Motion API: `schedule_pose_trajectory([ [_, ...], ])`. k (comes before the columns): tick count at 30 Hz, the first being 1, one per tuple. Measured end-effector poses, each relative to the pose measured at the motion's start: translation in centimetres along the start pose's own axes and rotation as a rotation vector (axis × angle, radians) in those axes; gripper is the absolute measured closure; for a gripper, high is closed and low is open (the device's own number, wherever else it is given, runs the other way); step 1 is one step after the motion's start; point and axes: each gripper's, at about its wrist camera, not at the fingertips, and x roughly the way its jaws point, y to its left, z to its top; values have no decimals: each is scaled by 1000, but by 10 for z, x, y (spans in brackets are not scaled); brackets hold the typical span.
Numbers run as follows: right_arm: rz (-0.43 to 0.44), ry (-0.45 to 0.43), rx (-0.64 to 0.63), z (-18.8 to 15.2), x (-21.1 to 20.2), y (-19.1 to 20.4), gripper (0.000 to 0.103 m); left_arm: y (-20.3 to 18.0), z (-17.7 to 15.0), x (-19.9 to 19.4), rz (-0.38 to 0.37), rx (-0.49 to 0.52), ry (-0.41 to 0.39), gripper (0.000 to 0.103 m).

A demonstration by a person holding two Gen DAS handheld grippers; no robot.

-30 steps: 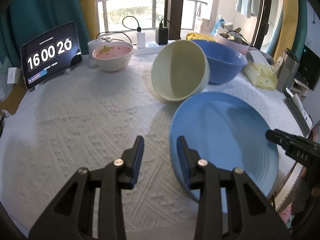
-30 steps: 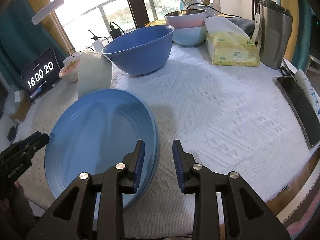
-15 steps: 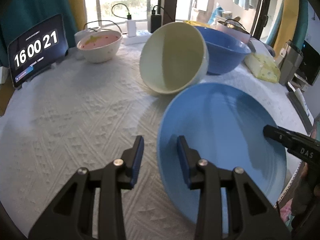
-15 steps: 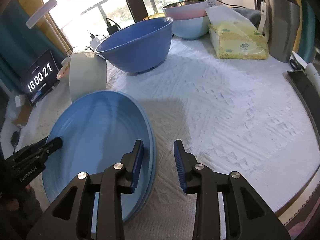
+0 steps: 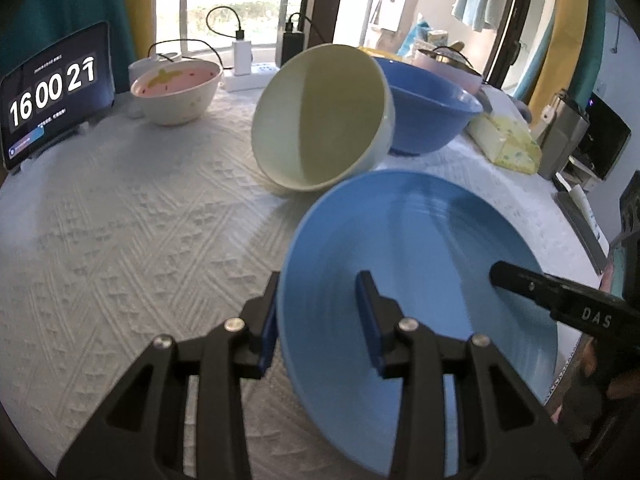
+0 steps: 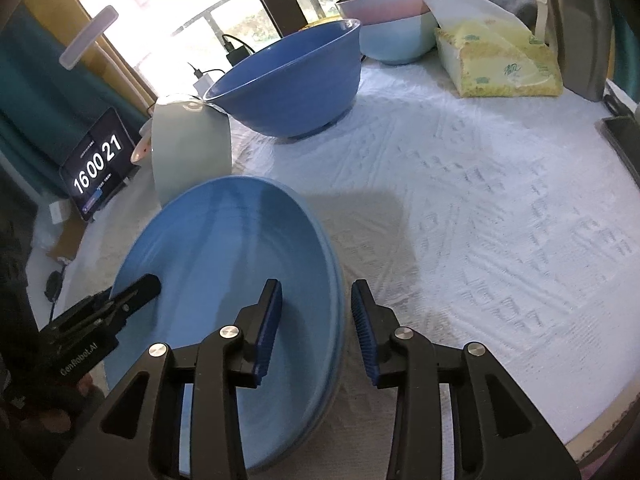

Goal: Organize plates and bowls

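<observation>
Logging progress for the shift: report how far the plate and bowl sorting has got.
Done: nothing looks stacked yet except the pink bowl nested in a pale blue one. In hand: both the left gripper and right gripper straddle the blue plate's rim, jaws open. Left: the cream bowl lies tipped against the big blue bowl; the pink-lined bowl stands alone.

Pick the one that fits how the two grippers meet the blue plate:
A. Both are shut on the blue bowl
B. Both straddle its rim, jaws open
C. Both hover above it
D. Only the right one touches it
B: the left gripper and the right gripper each have one finger inside the blue plate and one outside its rim, with gaps showing.
</observation>
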Motion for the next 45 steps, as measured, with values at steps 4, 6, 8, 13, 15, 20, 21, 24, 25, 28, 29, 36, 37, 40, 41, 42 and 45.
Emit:
schedule_pose_trajectory([
  [4,-6,-6,5,-1,-1,2,64,0,1,0,-2,4,8,66],
  [6,-12,-6,9,-2,-2,2,64,-1,1,0,-3,9,8,66],
  [8,-21,-7,10,-2,-2,3,64,0,0,-2,-3,7,8,66],
  [13,-33,-8,5,-4,-6,6,64,-1,-5,-8,-1,22,10,66],
  [15,-39,-11,-1,-4,-8,8,64,1,-6,-10,-7,13,12,66],
  [20,-39,-10,-24,-3,-10,17,64,10,-8,-18,-10,-7,19,66],
  [21,-38,-7,-30,-3,-9,20,64,13,-9,-19,-10,-12,21,66],
  [24,-33,0,-48,-5,-9,28,64,20,-13,-25,-4,-26,15,66],
  [25,-31,1,-53,-5,-8,30,64,24,-14,-28,0,-30,10,66],
  [28,-24,4,-71,-4,-7,41,64,33,-17,-35,7,-47,-2,66],
  [29,-21,6,-78,-3,-7,45,64,36,-18,-37,11,-52,-7,66],
  [36,-6,13,-130,3,-3,74,64,61,-21,-49,40,-103,-40,66],
  [37,-3,14,-138,4,-2,77,64,63,-21,-49,43,-108,-42,66],
  [40,5,18,-159,4,2,89,64,75,-22,-54,58,-128,-57,66],
  [41,8,19,-166,4,4,93,64,77,-23,-55,62,-132,-60,66],
  [42,10,19,-174,4,5,97,64,81,-23,-57,66,-139,-65,66],
  [45,17,21,-195,6,10,108,64,90,-24,-60,76,-157,-74,66],
])
